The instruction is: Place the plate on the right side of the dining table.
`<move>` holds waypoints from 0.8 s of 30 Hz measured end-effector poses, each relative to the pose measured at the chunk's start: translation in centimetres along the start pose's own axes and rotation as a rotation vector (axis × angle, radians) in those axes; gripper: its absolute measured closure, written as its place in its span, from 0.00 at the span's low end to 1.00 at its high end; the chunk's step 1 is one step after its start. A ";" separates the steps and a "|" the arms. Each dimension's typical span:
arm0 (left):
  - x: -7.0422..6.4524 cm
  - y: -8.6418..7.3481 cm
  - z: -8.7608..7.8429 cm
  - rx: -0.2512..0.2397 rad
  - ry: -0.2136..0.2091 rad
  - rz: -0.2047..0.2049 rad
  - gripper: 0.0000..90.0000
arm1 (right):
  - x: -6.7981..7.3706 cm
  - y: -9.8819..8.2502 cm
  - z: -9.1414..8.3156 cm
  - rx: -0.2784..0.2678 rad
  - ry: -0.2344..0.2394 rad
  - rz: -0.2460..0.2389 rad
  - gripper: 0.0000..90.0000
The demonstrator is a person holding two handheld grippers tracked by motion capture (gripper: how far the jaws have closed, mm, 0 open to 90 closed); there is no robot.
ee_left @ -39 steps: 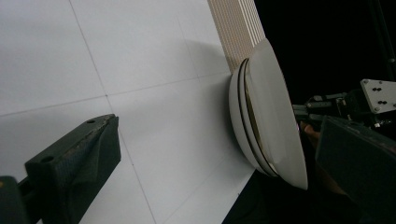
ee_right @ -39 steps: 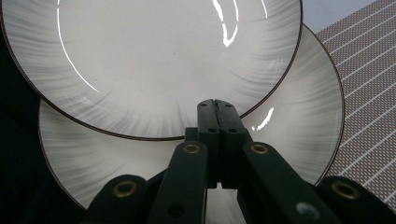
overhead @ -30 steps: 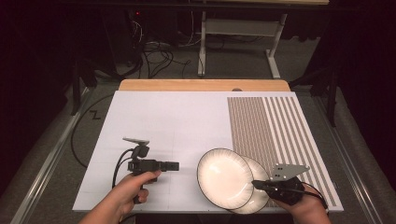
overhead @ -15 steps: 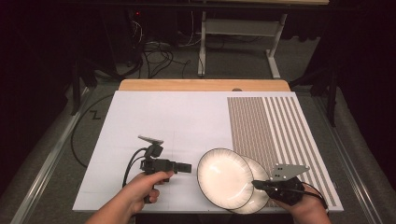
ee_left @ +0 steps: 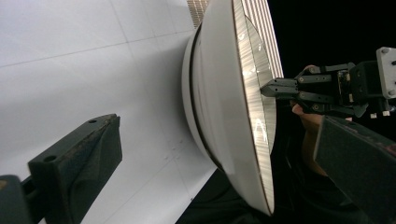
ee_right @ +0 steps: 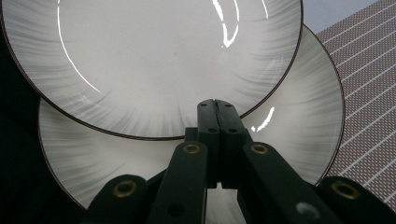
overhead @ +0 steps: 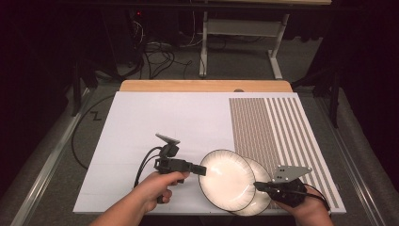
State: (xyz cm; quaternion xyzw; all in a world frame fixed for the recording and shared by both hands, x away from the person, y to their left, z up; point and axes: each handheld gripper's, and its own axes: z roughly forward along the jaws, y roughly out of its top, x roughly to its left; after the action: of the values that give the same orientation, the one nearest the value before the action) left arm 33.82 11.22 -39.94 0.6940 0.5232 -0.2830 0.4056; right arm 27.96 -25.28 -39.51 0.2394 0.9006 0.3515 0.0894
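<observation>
Upper plate [overhead: 227, 178] hides most of the lower plate [overhead: 261, 188]; right gripper [overhead: 258, 185] closed, left gripper [overhead: 202, 170] wide.

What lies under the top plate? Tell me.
Under the top plate, a second plate of the same pattern sticks out toward the right gripper. Its covered part stays hidden.

A white sheet [overhead: 188, 117] is spread over the table, with a brown striped panel [overhead: 277, 127] printed at its right and a wooden edge [overhead: 202, 85] left bare at the far side. A grey floor [overhead: 164, 70], tangled black cables [overhead: 155, 49] and a white metal stand [overhead: 235, 33] are seen beyond, in darkness.
</observation>
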 end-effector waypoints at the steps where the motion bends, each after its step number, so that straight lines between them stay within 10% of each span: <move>1: -0.1 0.1 0.2 0.002 0.000 0.002 0.03 | 0.0 0.0 0.0 0.000 0.000 0.000 1.00; 24: -0.2 0.5 1.8 0.057 0.037 -0.002 0.66 | 0.1 0.0 0.0 -0.004 -0.003 -0.004 1.00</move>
State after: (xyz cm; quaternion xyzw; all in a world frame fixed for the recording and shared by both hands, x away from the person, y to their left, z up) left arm 34.34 9.52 -40.58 0.7098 0.5232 -0.2854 0.3755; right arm 27.90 -25.24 -39.56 0.2381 0.9002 0.3529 0.0918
